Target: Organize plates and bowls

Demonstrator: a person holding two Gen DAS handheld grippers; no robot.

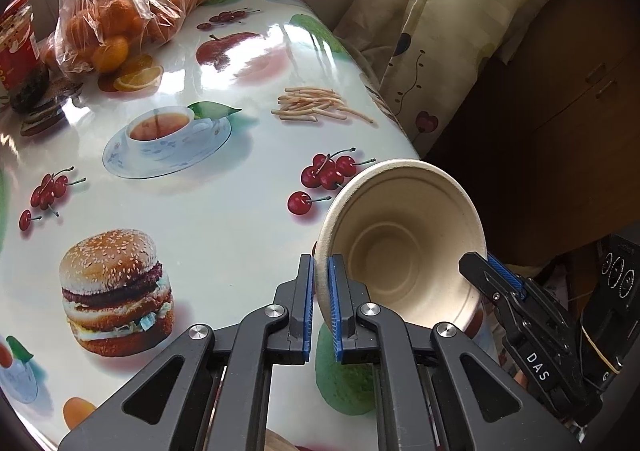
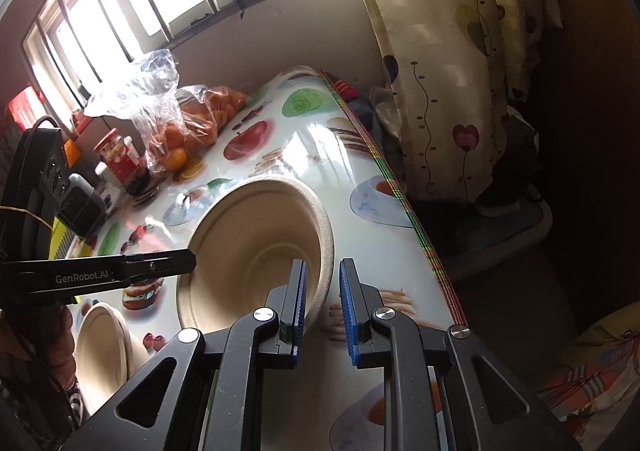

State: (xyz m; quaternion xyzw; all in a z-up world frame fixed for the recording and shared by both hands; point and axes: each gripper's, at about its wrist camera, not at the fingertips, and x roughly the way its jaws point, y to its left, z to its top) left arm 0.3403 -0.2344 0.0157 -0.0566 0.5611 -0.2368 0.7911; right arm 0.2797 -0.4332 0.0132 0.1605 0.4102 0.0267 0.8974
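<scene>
A beige paper bowl [image 1: 404,247] is held tilted above the table's right edge. My left gripper [image 1: 320,311] is shut on the bowl's left rim, which sits between the blue pads. My right gripper [image 2: 322,315] is open around the bowl's [image 2: 256,255] opposite rim, one finger inside and one outside, not pinching it. The right gripper's fingertip [image 1: 492,275] shows at the bowl's right rim in the left wrist view. The left gripper's finger [image 2: 160,263] reaches the bowl's left rim in the right wrist view. A second beige bowl [image 2: 104,347] lies on the table at lower left.
The table [image 1: 224,187] has a glossy food-print cloth. A plastic bag of oranges [image 1: 116,11] and a red-lidded jar [image 1: 18,47] stand at the far left. A patterned curtain [image 2: 440,71] hangs beyond the table's right edge. A barred window [image 2: 140,3] is behind.
</scene>
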